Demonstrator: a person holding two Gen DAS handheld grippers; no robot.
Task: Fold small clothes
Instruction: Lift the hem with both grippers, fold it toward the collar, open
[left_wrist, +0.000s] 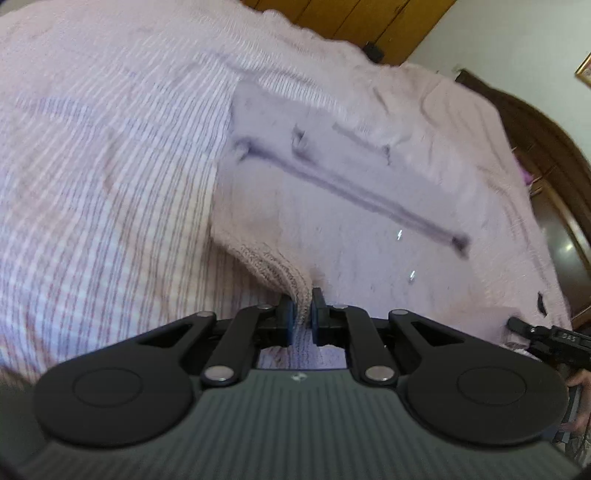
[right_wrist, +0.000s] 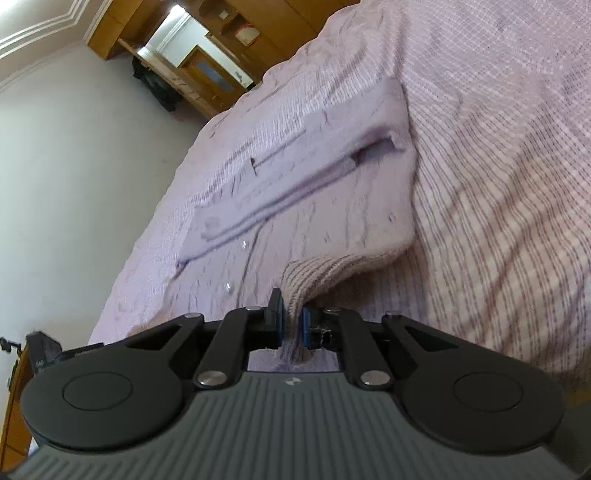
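The left gripper (left_wrist: 303, 314) is closed almost fully, its blue pads pinching the ribbed hem of a pale lilac knit sweater (left_wrist: 343, 206) at the lower centre of its frame. The right gripper (right_wrist: 293, 325) is likewise nearly closed on another stretch of ribbed hem (right_wrist: 314, 277). From both tools the sweater spreads away toward the upper middle of each frame, lying on a pink striped bedspread (left_wrist: 92, 166) that fills the remaining surface.

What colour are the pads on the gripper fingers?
Blue pads, clearest in the right wrist view, clamped on the pink cardigan.
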